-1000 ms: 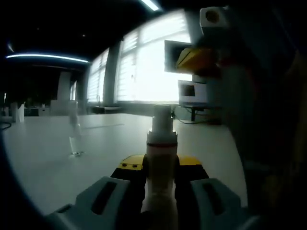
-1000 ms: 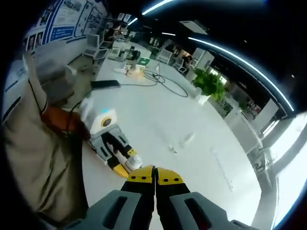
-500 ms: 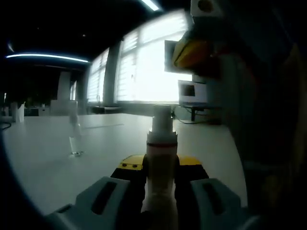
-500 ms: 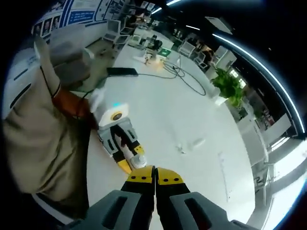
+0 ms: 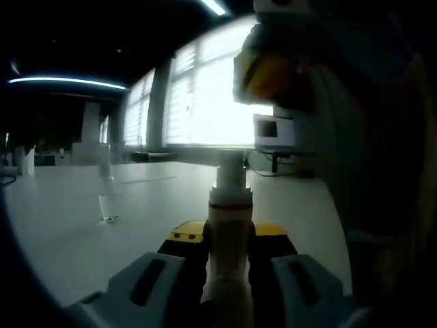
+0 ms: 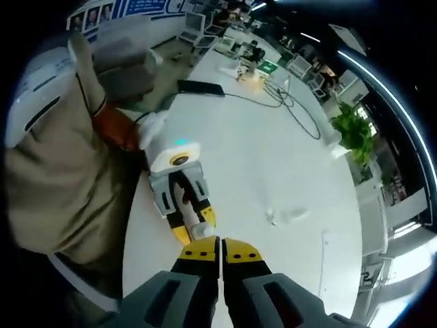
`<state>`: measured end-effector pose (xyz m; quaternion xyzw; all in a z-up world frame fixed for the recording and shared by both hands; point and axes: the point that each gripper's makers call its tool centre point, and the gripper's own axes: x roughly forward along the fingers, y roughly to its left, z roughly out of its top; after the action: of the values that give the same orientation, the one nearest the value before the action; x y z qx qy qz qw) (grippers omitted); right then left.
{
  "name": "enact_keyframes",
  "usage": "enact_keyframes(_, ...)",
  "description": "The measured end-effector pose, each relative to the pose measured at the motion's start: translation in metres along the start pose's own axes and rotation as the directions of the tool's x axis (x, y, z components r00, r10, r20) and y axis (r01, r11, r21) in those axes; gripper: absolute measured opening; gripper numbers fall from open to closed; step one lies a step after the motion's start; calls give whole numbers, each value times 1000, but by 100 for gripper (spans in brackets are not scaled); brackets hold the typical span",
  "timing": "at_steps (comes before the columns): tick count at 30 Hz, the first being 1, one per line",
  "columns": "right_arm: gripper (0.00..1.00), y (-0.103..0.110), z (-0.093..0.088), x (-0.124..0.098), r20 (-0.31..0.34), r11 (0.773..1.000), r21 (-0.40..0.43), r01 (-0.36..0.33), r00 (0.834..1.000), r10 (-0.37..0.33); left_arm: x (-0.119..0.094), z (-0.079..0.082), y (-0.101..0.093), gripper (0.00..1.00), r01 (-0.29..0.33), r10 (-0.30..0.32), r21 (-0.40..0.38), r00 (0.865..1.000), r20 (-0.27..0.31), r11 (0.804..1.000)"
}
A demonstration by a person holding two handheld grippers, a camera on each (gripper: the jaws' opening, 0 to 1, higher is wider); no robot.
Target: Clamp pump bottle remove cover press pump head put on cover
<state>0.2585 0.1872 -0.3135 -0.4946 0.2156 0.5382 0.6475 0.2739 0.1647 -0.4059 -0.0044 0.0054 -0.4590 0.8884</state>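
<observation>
My left gripper (image 5: 230, 239) is shut on the white pump bottle (image 5: 230, 205), which stands upright with its pump head (image 5: 230, 167) bare. The clear cover (image 5: 106, 198) stands on the white table, away to the left of the bottle. My right gripper (image 5: 270, 72) hangs above and to the right of the pump head, yellow tips pointing down. In the right gripper view my right gripper (image 6: 220, 250) is shut with nothing in it, directly over the pump head (image 6: 201, 231). The left gripper (image 6: 194, 224) holds the bottle there, and the cover (image 6: 287, 216) sits to the right.
A person's beige sleeve (image 6: 61, 171) fills the left side beside the white table (image 6: 273, 164). Cables (image 6: 293, 109) and a black flat object (image 6: 201, 87) lie at the far end, near a green plant (image 6: 355, 133). Bright windows (image 5: 205, 96) and a monitor (image 5: 273, 130) stand behind.
My right gripper has moved in over the bottle, its shut tips now closer to the pump head. The left gripper, bottle and cover have stayed put.
</observation>
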Motion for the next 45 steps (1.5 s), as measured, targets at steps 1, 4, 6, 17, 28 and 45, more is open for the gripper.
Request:
enact_keyframes(1, 0, 0, 0, 1, -3, 1000, -8, -10, 1000, 9, 0, 0, 0, 13, 0, 0, 0, 1000, 0, 1000)
enact_keyframes(4, 0, 2, 0, 4, -2, 999, -38, -39, 999, 39, -1, 0, -2, 13, 0, 0, 2, 1000, 0, 1000)
enact_keyframes(6, 0, 3, -2, 7, -8, 997, -46, -60, 998, 59, 0, 0, -1, 13, 0, 0, 2, 1000, 0, 1000)
enact_keyframes(17, 0, 9, -6, 22, -45, 982, -101, -157, 987, 153, 0, -1, 2, 13, 0, 0, 2, 1000, 0, 1000)
enact_keyframes(28, 0, 15, -6, 29, -67, 965, -130, -227, 973, 220, 1, -2, 4, 13, 2, -2, 6, 1000, 0, 1000)
enact_keyframes(45, 0, 15, -7, 32, -97, 955, -160, -249, 967, 236, 2, -3, 2, 13, 7, -7, 6, 1000, 0, 1000)
